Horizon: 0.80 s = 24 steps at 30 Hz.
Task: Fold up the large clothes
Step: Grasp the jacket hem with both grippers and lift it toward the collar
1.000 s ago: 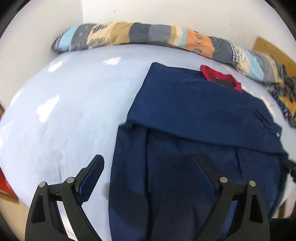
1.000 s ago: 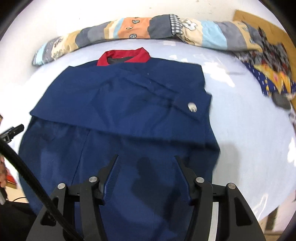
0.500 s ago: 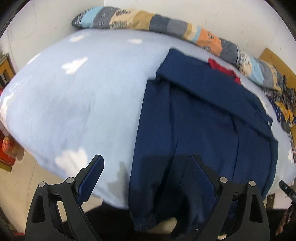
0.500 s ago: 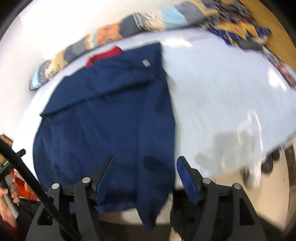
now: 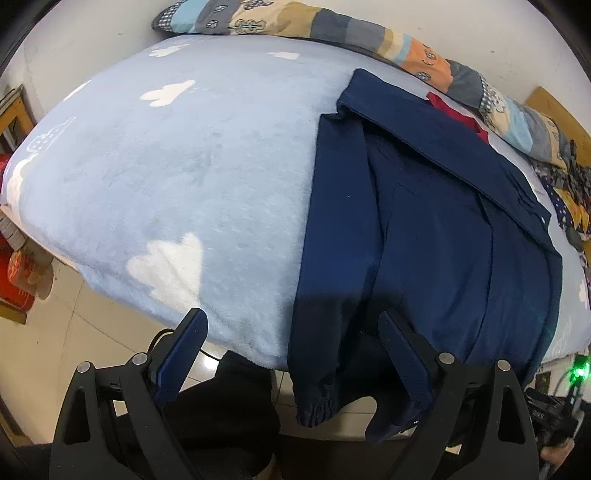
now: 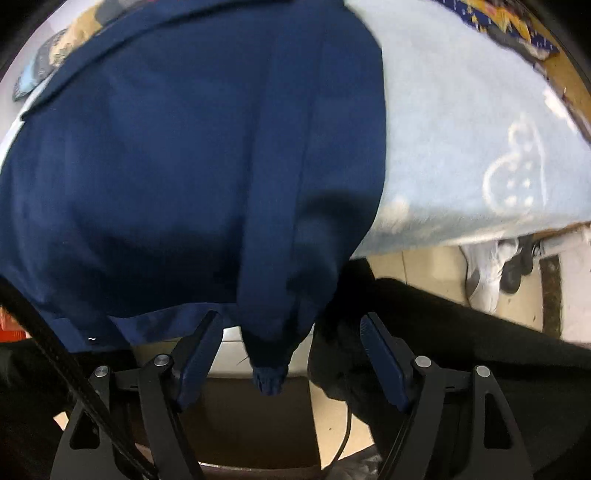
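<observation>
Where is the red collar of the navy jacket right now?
In the left wrist view the red collar is at the upper right, at the far end of the navy jacket, right beside the patchwork quilt along the wall.

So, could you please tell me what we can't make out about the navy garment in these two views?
- Left wrist: the navy garment has its collar mostly hidden under a folded flap.
- Right wrist: the garment's upper part is cut off by the top edge; motion blur hides fabric detail.
- Right wrist: the hanging cuff is blurred.
</observation>
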Motion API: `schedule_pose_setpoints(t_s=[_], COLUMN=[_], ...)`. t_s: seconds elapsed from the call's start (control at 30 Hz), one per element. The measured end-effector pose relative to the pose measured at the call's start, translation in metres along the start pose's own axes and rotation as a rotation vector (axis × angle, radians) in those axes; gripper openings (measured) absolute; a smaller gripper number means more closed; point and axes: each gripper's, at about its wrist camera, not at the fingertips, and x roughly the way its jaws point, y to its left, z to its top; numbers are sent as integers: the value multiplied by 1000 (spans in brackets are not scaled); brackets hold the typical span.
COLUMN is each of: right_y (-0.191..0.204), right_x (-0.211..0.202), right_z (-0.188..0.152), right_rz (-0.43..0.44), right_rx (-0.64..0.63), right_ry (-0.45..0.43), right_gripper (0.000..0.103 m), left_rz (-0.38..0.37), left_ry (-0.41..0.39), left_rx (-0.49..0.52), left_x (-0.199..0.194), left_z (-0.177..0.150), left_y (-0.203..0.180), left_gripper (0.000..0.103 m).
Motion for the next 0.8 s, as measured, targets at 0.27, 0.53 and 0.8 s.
schedule_pose_setpoints(t_s=[0.27, 0.53, 0.8], right_y=[-14, -46, -49], right_x=[-49, -147, -181], right_z=[-14, -11, -5], right_rz=[216, 462, 525], right_rx=[91, 116, 65], right_ry=[-149, -371, -466], right_gripper=[5, 5, 5], left_rz=[-56, -73, -71], left_ry=[73, 190, 247], left_rx=[-1, -39, -177], left_x=[6, 36, 62], left_z=[-9, -30, -56], left_y=[6, 9, 14], left_gripper=[93, 68, 44])
